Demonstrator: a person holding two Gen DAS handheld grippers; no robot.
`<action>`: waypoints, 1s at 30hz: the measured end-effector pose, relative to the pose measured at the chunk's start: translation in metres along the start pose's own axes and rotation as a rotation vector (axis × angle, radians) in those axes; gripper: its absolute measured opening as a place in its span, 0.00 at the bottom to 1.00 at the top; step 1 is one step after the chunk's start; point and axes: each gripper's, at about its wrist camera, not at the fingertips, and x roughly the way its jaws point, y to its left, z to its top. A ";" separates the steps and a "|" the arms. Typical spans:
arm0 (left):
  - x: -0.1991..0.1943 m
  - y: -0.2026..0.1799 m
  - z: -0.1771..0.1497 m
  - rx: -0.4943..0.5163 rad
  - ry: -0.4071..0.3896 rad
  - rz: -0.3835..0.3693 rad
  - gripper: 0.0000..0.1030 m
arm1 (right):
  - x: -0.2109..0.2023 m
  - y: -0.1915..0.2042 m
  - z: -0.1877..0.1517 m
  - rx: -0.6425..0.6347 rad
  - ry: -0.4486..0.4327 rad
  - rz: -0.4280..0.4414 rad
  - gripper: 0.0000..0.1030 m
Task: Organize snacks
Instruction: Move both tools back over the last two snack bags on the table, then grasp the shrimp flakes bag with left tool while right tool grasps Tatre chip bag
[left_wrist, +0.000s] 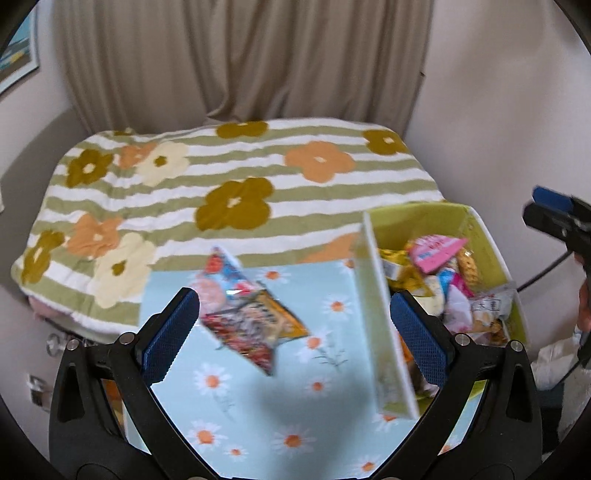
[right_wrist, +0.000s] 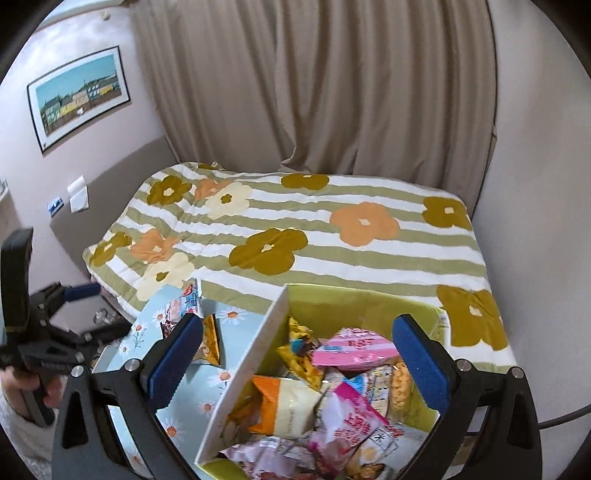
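My left gripper is open and hovers over a light blue daisy-print box. Two snack packets lie together in that box, a red, blue and pink one and an orange one, both blurred. Nothing sits between the left fingers. To the right stands a green-lined box filled with several snack packets. In the right wrist view my right gripper is open above the green box and its pile of packets, holding nothing. The blue box lies to its left.
Both boxes rest at the near end of a bed with a striped flower blanket. Beige curtains hang behind it. A framed picture is on the left wall. A hand holds the left gripper's handle.
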 end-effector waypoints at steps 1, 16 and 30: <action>-0.002 0.011 -0.002 -0.009 -0.003 0.005 1.00 | 0.003 0.006 -0.001 0.009 0.003 0.012 0.99; 0.049 0.169 0.005 0.112 0.092 -0.066 1.00 | 0.097 0.133 -0.016 0.245 0.090 0.006 0.99; 0.184 0.156 0.003 0.434 0.295 -0.268 1.00 | 0.191 0.149 -0.083 0.729 0.242 -0.047 0.99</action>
